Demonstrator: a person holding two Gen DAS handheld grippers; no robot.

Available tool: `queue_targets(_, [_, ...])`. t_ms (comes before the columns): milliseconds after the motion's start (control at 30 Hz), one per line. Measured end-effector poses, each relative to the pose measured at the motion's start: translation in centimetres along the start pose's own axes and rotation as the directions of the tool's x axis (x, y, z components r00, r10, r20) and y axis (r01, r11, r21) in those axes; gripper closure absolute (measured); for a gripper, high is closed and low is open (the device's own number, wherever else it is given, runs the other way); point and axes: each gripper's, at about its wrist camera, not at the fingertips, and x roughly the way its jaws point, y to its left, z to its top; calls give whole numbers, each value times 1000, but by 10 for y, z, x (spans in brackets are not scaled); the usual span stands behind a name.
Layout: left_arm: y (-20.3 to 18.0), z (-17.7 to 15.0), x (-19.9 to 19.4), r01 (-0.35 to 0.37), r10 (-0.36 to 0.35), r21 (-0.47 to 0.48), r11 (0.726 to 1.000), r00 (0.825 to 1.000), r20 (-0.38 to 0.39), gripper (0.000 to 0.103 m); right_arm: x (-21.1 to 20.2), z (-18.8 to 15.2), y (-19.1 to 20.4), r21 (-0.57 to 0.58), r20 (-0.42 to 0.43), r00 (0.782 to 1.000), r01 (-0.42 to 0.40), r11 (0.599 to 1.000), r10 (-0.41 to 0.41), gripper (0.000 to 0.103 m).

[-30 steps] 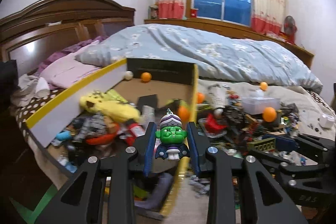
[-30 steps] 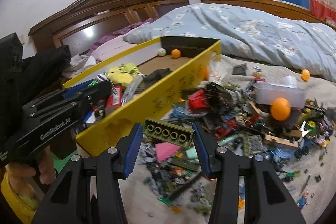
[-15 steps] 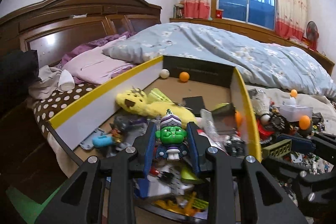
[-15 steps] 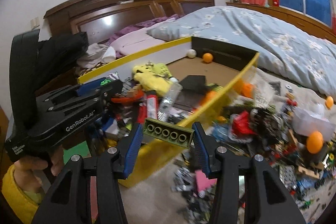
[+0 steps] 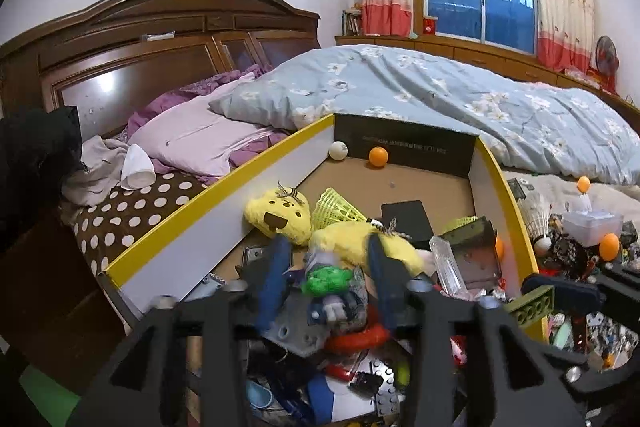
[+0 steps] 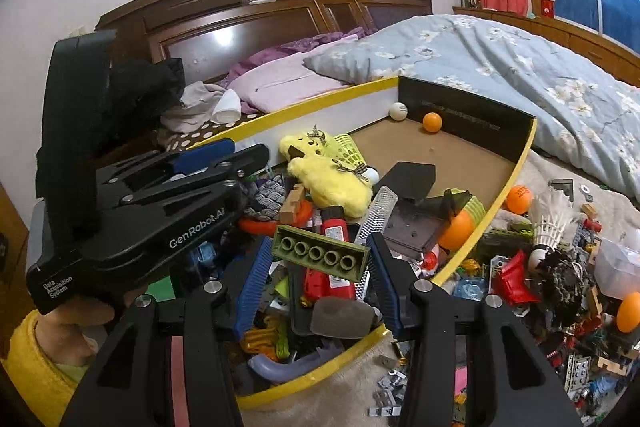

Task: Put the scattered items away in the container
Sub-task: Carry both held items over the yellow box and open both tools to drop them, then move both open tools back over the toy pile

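Note:
The yellow-rimmed cardboard box (image 5: 208,203) lies on the bed, full of toys. My left gripper (image 5: 326,281) is open above the box; the green-faced keychain figure (image 5: 326,285) is blurred and tilted between its spread fingers, free of the pads. My right gripper (image 6: 318,255) is shut on an olive-green building brick (image 6: 320,253), held over the box's near end (image 6: 320,379). The left gripper also shows in the right wrist view (image 6: 192,163). The brick's end also shows in the left wrist view (image 5: 534,305).
In the box lie a yellow plush (image 5: 320,227), a yellow shuttlecock (image 5: 336,209), an orange ball (image 5: 378,157) and a white ball (image 5: 337,150). Scattered bricks, a white shuttlecock (image 6: 554,223) and orange balls (image 6: 628,311) lie on the bed right of the box. A blue quilt (image 5: 460,99) lies behind.
My left gripper has opened over the box and the green figure has dropped out of its grip. My right gripper has carried the olive brick left, over the box.

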Motion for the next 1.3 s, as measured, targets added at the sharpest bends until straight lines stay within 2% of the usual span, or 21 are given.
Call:
queue_targets(33, [1, 0, -1, -3, 3, -6, 1000, 1000, 12, 38, 0, 0, 1, -9, 1, 1000, 5, 1000, -5, 53])
queue_targets(100, [0, 1, -4, -13, 13, -3, 1000, 999, 29, 33, 1, 1, 3, -18, 2, 1000, 5, 1000, -5, 53])
queue_targets(400, [-6, -2, -8, -16, 15, 28, 999, 1000, 15, 33, -4, -3, -2, 12, 6, 1000, -3, 1000, 3, 53])
queue_targets(667, [-13, -4, -14, 13, -13, 3, 1000, 1000, -4, 33, -17, -8, -13, 62, 13, 1000, 7, 998, -8, 53])
queue_targets(800, [-23, -4, -21, 78, -78, -21, 997, 997, -2, 32, -34, -14, -23, 98, 26, 999, 17, 995, -19, 53])
queue_targets(967, [-48, -3, -31, 132, -132, 3, 991, 991, 7, 32, -61, -24, -38, 127, 25, 997, 64, 990, -68, 53])
queue_targets(1167, [-88, -12, -36, 217, -217, 31, 976, 976, -15, 29, -95, -45, -66, 160, 16, 990, 138, 977, -143, 53])
queue_targets(1300, [-118, -17, -43, 278, -277, 56, 959, 961, -24, 29, -114, -63, -90, 188, 5, 976, 212, 959, -217, 53])
